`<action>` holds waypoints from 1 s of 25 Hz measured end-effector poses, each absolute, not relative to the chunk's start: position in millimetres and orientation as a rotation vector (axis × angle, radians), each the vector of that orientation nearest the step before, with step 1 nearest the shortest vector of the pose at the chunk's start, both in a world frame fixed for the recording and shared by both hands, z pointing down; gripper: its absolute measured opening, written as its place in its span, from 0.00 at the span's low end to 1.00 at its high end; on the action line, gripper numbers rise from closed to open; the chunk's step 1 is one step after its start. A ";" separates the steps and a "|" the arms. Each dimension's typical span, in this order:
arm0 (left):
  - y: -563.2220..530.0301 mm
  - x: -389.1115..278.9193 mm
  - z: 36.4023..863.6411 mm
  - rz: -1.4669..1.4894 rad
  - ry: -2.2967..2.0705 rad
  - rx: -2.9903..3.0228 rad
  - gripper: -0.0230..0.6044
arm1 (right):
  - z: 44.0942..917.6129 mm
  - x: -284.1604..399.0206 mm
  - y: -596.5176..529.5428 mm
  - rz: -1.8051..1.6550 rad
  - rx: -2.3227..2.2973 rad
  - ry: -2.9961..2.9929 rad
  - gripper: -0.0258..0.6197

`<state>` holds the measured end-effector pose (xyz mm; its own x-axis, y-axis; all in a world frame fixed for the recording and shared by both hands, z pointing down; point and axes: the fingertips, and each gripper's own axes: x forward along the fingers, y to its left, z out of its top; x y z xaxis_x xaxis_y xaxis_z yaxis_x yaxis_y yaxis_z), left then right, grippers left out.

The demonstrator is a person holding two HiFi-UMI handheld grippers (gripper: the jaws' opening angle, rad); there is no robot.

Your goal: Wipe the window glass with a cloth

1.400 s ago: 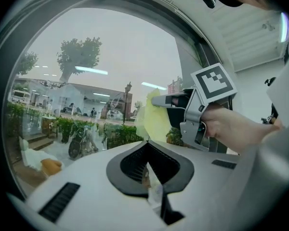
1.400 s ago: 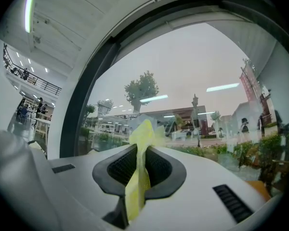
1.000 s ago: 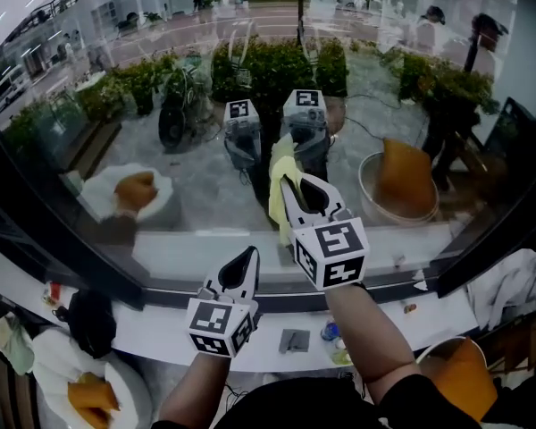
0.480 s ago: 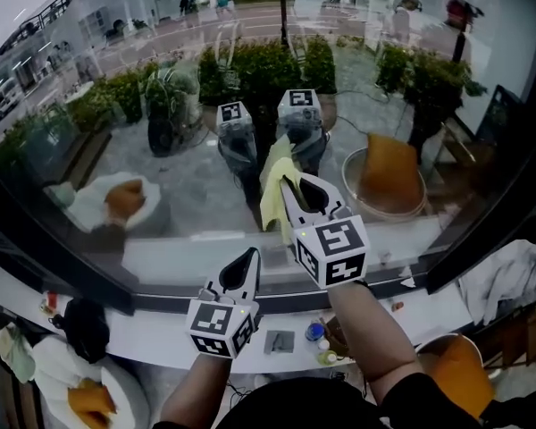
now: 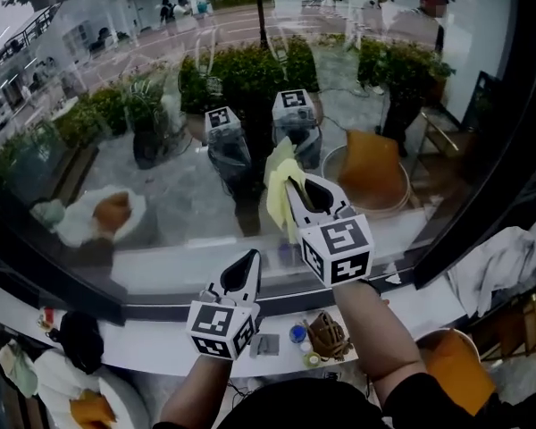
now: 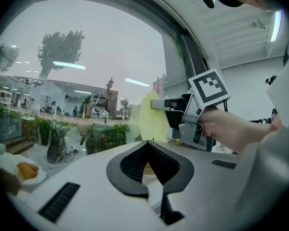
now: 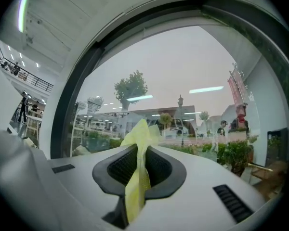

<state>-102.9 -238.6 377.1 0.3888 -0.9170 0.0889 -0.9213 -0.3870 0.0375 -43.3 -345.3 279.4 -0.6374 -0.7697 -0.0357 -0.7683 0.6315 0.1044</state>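
The window glass (image 5: 143, 177) fills the head view, with a street and plants behind it. My right gripper (image 5: 295, 184) is shut on a yellow cloth (image 5: 280, 190), which is held up against the pane. In the right gripper view the cloth (image 7: 137, 182) runs up between the jaws of that gripper (image 7: 139, 150), and its tip pokes out toward the glass (image 7: 183, 76). My left gripper (image 5: 248, 261) hangs lower and to the left, shut with nothing in it. The left gripper view shows its own jaws (image 6: 149, 166) together, with the cloth (image 6: 151, 119) and the right gripper (image 6: 183, 112) beyond.
A white sill (image 5: 161, 333) runs under the pane and carries a woven ball (image 5: 328, 333) and small caps. A dark frame post (image 5: 482, 195) slants at the right, with a white rag (image 5: 500, 271) past it. Both grippers' reflections (image 5: 259, 128) show in the glass.
The head view has drifted, so the scene behind the glass sits further left and more of the sill shows. The right gripper keeps the cloth at the glass; the left gripper looks unmoved.
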 end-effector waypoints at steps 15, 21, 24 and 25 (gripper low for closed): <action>-279.6 67.9 374.7 0.136 -1.594 2.654 0.05 | 289.9 158.3 -386.0 -0.132 1.487 -2.757 0.13; -299.7 137.1 383.6 0.134 -1.540 2.674 0.05 | 300.1 232.1 -407.2 -0.121 1.528 -2.718 0.13; -298.2 132.8 386.1 0.156 -1.500 2.669 0.05 | 301.0 231.3 -408.1 -0.120 1.546 -2.697 0.13; -298.5 131.2 386.8 0.164 -1.493 2.675 0.05 | 301.5 232.1 -408.7 -0.120 1.552 -2.690 0.13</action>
<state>131.2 -298.5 386.8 0.5211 -0.8437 0.1288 -0.8515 -0.5241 0.0121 232.1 -408.7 301.5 -0.5008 -0.8655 -0.0097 -0.8629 0.4984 0.0837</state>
